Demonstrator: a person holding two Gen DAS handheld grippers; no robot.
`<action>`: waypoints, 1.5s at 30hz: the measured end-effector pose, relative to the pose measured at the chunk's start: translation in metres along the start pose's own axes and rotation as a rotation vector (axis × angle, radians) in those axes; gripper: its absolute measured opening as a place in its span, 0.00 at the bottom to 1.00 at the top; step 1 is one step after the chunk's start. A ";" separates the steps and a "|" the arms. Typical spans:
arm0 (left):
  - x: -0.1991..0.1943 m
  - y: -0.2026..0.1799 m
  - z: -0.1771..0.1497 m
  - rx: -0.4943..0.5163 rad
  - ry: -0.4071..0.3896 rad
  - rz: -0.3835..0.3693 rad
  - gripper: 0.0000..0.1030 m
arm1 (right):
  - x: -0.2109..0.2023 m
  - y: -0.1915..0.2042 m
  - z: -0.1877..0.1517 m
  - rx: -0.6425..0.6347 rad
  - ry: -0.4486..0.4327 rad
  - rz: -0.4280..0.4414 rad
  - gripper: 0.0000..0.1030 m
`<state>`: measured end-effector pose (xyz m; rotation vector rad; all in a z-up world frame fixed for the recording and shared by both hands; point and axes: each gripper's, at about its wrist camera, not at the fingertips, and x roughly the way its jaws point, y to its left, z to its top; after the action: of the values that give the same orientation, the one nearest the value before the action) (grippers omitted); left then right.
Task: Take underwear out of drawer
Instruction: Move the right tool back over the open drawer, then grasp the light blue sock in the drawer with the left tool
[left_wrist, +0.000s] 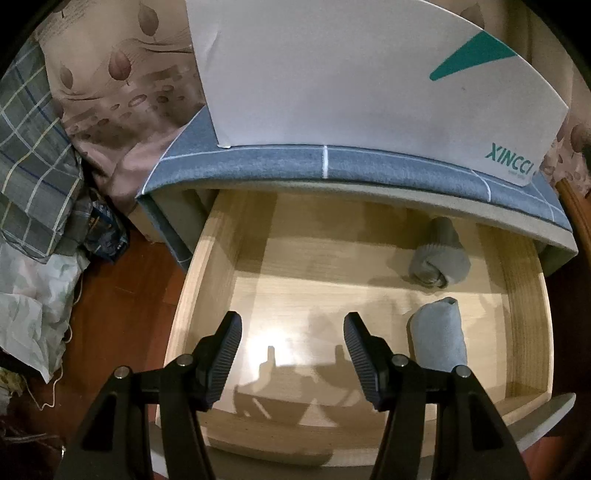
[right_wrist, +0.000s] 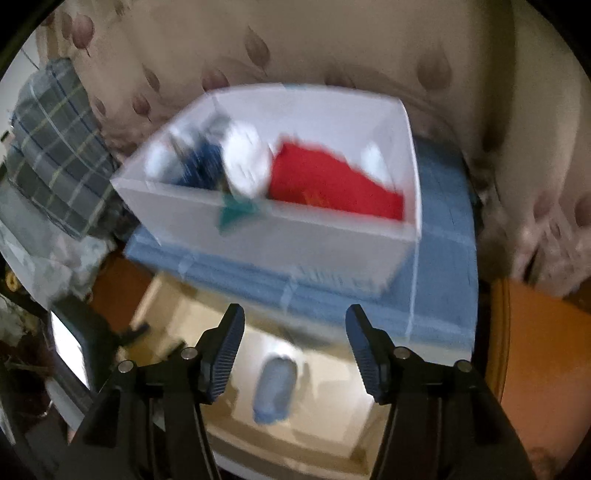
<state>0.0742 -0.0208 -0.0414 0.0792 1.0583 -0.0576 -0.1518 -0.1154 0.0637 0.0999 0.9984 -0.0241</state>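
The wooden drawer (left_wrist: 199, 266) stands pulled out. Two rolled grey pieces of underwear lie at its right side, one at the back (left_wrist: 437, 264) and one nearer the front (left_wrist: 439, 338). My left gripper (left_wrist: 292, 321) hangs open over the drawer's bare middle, with nothing between its fingers. The right wrist view is blurred. There my right gripper (right_wrist: 295, 314) is open and empty, above the drawer (right_wrist: 332, 398), where a grey-blue roll (right_wrist: 275, 389) lies. Behind it a white box (right_wrist: 295, 243) holds a red garment (right_wrist: 332, 184) and blue and white pieces.
The white box (left_wrist: 351, 81) sits on a blue-grey cloth (left_wrist: 258, 160) that covers the cabinet top. Plaid bedding (left_wrist: 33, 155) and leaf-patterned fabric (left_wrist: 110, 74) crowd the left. Reddish wooden floor (left_wrist: 122, 288) lies left of the drawer. An orange-brown wooden surface (right_wrist: 535, 350) stands at the right.
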 end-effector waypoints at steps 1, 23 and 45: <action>0.000 -0.001 0.000 0.003 0.002 -0.002 0.57 | 0.006 -0.005 -0.010 0.013 0.018 -0.003 0.53; 0.023 -0.069 -0.013 0.095 0.207 -0.236 0.57 | 0.093 -0.043 -0.136 0.080 0.226 -0.060 0.53; 0.106 -0.140 -0.002 0.124 0.516 -0.085 0.58 | 0.090 -0.057 -0.153 0.100 0.233 -0.012 0.53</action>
<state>0.1123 -0.1614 -0.1405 0.1676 1.5735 -0.1871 -0.2351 -0.1555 -0.0980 0.1917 1.2305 -0.0754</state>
